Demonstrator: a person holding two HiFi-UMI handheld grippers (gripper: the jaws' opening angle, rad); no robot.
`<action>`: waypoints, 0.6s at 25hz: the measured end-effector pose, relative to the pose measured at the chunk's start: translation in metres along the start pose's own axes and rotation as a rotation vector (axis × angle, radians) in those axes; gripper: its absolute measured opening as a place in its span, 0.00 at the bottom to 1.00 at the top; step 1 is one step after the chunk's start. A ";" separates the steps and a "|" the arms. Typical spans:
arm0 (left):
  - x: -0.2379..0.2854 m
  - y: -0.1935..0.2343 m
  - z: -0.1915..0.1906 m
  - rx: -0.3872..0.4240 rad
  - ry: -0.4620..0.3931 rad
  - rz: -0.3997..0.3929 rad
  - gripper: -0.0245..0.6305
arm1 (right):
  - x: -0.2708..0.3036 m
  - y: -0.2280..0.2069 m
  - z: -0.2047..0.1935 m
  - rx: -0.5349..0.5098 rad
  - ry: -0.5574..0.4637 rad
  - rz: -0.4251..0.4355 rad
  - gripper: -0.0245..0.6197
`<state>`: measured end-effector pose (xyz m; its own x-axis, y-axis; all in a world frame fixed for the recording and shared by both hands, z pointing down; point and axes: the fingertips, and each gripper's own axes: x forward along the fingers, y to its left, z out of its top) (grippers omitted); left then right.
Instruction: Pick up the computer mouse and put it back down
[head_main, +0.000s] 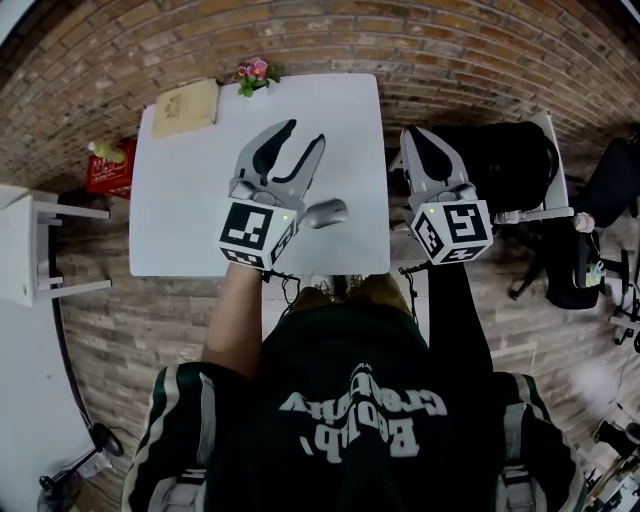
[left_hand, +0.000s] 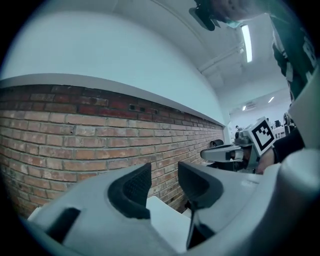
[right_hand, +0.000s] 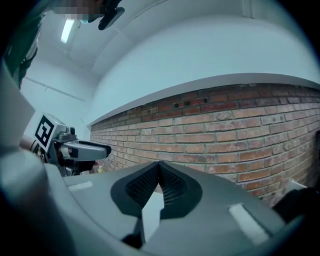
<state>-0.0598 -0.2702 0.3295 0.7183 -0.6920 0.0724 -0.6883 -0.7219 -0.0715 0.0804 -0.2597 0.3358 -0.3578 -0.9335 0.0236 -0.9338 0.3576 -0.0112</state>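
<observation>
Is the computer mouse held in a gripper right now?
No, the computer mouse lies on the white table beside the left gripper, whose jaws stand apart with nothing between them.

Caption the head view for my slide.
Head view: left gripper, fingers apart, over the white table beside the computer mouse; right gripper shut at its edge.

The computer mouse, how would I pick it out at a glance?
Find the white table. Toward its near edge, just right of the left gripper, lies the mouse: small, rounded and grey, unlike the flat tan book and pink flowers at the far edge.
</observation>
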 end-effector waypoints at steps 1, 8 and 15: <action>0.002 -0.001 -0.003 0.009 0.012 0.005 0.28 | 0.002 -0.002 0.000 0.004 -0.002 0.013 0.06; 0.013 -0.013 -0.049 0.017 0.181 -0.010 0.28 | 0.013 -0.015 -0.011 0.027 -0.008 0.100 0.06; 0.017 -0.027 -0.102 0.106 0.391 -0.068 0.38 | 0.019 -0.019 -0.023 0.036 -0.007 0.193 0.06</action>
<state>-0.0396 -0.2626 0.4341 0.6547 -0.6061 0.4517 -0.6117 -0.7758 -0.1545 0.0915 -0.2833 0.3597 -0.5300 -0.8479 0.0107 -0.8471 0.5289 -0.0509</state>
